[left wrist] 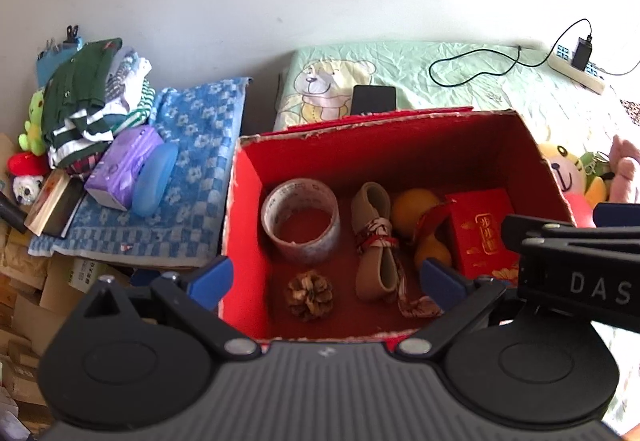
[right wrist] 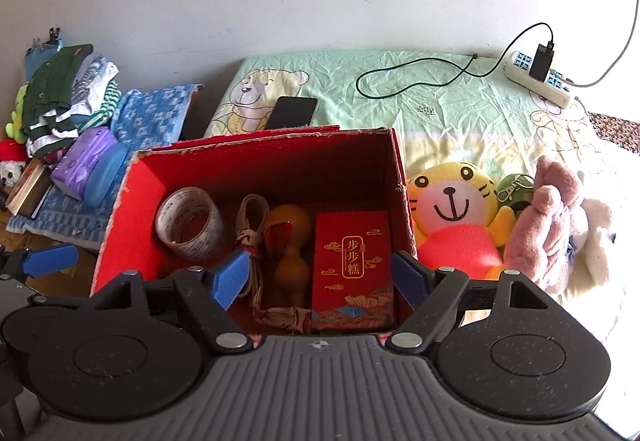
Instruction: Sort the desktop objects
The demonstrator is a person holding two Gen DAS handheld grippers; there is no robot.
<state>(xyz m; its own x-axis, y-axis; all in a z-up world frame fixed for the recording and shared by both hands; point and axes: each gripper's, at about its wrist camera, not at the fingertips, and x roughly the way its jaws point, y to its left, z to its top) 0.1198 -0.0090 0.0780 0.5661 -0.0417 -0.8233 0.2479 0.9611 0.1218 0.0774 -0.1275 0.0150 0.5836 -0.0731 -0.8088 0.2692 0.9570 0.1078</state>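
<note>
Fingers [right wrist: 228, 273] of both grippers hang released above the red box [left wrist: 248, 177], seemingly mostly filled: tape roll [left wrist: 300, 221], pine cone [left wrist: 310, 293], red packet [right wrist: 352, 261]; the plush toys [right wrist: 452, 217] remain outside.

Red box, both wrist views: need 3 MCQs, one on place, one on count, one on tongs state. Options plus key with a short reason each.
1. Where in the red box does the pine cone lie?
A. inside the tape roll
B. on the box floor, in front of the tape roll
C. on top of the red packet

2. How many smartphones lie on the green bedsheet?
A. none
B. one
C. three

3. What state are the right tongs in?
A. open, holding nothing
B. shut on the red packet
C. shut on the plush tiger

Key: 1 B, the cone sits apart from the tape roll, nearer the camera. 2 B, a single dark phone lies behind the box. 3 A, the blue pads stand wide apart over the red packet with nothing between them; the left tongs are open too.
</note>
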